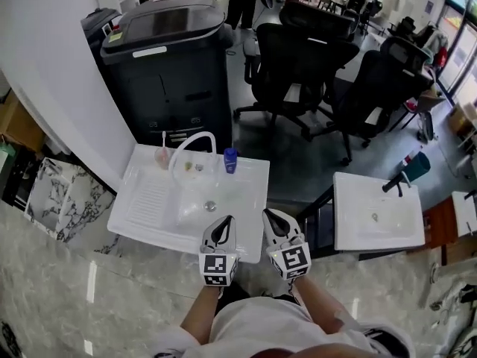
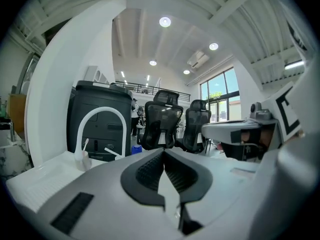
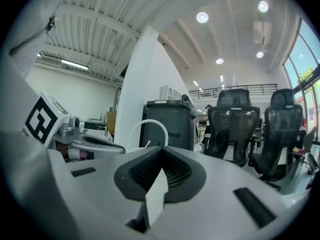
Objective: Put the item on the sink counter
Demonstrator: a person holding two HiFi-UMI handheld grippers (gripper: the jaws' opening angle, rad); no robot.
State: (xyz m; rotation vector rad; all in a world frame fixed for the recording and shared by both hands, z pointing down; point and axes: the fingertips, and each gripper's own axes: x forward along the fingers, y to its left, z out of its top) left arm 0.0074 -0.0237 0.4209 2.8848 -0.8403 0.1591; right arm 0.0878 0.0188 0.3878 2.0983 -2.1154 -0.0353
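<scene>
White sink (image 1: 141,200), near edge: left gripper (image 1: 226,224) and right gripper (image 1: 272,218) hover, jaws pressed together, empty; a shut reach could topple its blue bottle (image 1: 231,159)

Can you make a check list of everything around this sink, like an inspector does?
Surface: white sink counter, white arched tap at its back.
Job's things: cup with toothbrush and blue bottle stand by the tap.
Clutter: tiny bits by the tap, too small to tell.
Tongs: left tongs and right tongs shut, empty, near the counter's front edge.
Cables: nothing seen.
Surroundings: second sink at right, big black unit and office chairs behind.
</scene>
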